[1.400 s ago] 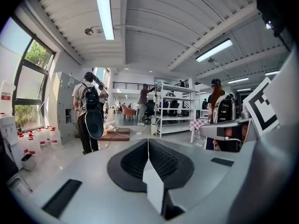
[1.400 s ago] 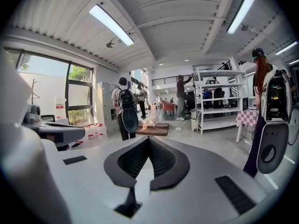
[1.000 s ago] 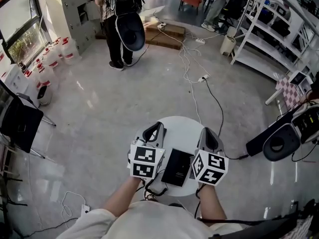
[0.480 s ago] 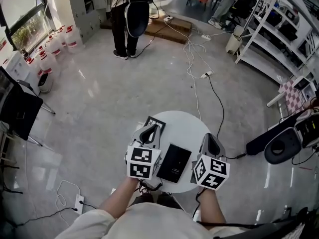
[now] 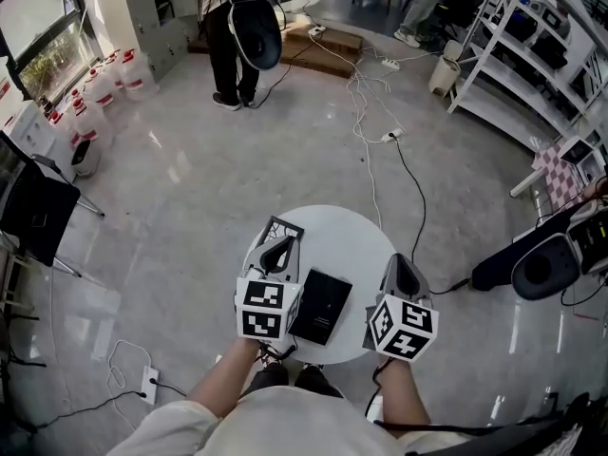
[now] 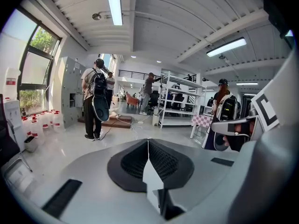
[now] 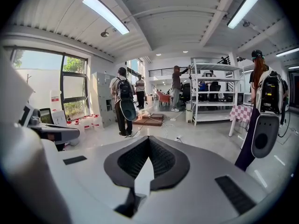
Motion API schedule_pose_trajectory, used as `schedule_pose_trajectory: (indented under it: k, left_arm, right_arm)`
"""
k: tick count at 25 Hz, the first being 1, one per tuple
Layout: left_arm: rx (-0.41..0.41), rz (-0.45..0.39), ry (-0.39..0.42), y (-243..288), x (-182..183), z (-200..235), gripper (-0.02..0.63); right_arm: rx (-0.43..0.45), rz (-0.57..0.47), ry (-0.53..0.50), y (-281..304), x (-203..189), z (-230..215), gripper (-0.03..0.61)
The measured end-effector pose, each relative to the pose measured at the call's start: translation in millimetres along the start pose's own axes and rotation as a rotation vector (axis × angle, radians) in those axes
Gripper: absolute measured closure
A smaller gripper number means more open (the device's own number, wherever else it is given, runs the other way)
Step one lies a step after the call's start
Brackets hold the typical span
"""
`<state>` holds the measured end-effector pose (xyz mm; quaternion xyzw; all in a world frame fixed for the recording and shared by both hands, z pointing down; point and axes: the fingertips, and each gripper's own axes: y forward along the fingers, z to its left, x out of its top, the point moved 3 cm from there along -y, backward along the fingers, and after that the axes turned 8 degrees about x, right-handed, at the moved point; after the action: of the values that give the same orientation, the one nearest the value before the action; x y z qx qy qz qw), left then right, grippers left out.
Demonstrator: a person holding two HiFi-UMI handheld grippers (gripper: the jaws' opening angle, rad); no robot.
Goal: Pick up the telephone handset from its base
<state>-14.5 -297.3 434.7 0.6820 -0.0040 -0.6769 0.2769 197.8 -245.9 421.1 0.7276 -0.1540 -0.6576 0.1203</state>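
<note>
- Lately the desk (image 5: 347,236) has slid up the head view as both hands sank, and a wire rack (image 5: 275,228) at its far left has come into sight.
- The telephone (image 5: 320,306) lies flat on the near part of the desk, between the claws and touched by neither. Nothing looks lifted from it, so the pick-up is not begun.
- The left claw (image 5: 278,252) stands just left of it, and the right claw (image 5: 398,266) is further off to its right.
- Only the head view shows the telephone. The gripper views look past it across the room, but they alone show each claw's jaws pressed together and empty. They must part first.
</note>
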Motion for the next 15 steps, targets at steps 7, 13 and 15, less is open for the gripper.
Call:
schedule_pose_trajectory:
  k: [7, 13, 15]
  left_arm:
    - [0.027, 0.034, -0.004, -1, -15, -11, 0.593]
    - [0.039, 0.089, 0.0, -5, -42, -20, 0.593]
    - [0.04, 0.111, -0.003, -8, -50, -20, 0.593]
  right_arm:
    - [0.033, 0.037, 0.012, 3, -16, -7, 0.554]
    - [0.068, 0.089, 0.014, 5, -36, -9, 0.554]
    - [0.073, 0.104, 0.015, 5, -41, -8, 0.554]
